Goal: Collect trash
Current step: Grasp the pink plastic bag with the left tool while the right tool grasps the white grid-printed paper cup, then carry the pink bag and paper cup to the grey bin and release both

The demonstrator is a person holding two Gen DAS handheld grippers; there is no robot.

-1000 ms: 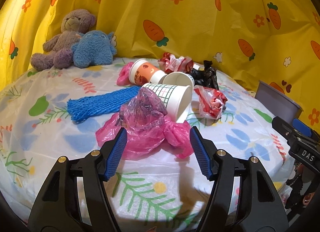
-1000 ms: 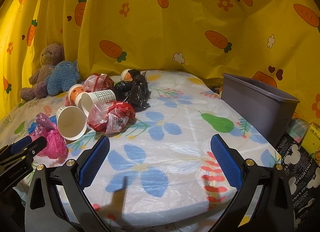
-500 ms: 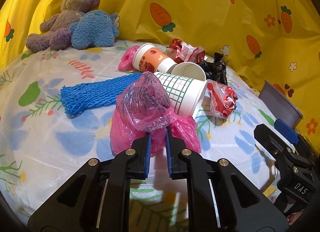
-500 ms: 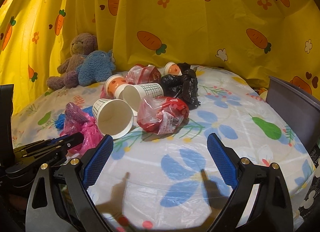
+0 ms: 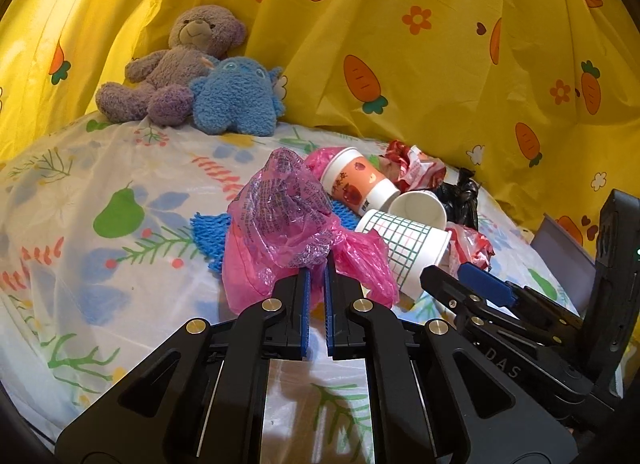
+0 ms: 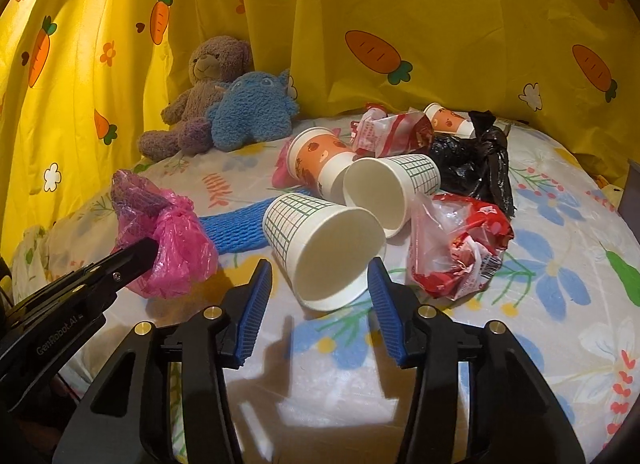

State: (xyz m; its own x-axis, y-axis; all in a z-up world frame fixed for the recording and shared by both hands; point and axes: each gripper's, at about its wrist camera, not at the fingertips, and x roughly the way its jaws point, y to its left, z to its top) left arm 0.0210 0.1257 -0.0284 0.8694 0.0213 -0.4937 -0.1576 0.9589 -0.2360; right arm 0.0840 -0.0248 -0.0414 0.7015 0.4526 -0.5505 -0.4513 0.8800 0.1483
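My left gripper (image 5: 316,276) is shut on a crumpled pink plastic bag (image 5: 288,224) and holds it just above the bed; the bag also shows in the right wrist view (image 6: 168,240). My right gripper (image 6: 318,288) is open, its jaws on either side of a green-checked paper cup (image 6: 320,248) lying on its side, mouth toward me. Behind it lie a second checked cup (image 6: 384,188), an orange printed cup (image 6: 316,160), a red-and-clear wrapper (image 6: 460,248), a black bag (image 6: 472,160) and a blue foam net (image 6: 232,228).
A purple teddy bear (image 5: 176,64) and a blue plush (image 5: 236,96) sit at the back against the yellow carrot curtain (image 5: 400,24). A grey bin's edge (image 5: 564,248) shows at the right. Another red wrapper (image 6: 384,132) and a small cup (image 6: 444,120) lie at the back.
My left gripper shut on the pink bag and lifted it. My right gripper moved left and forward to straddle the checked cup, its jaws narrower than before.
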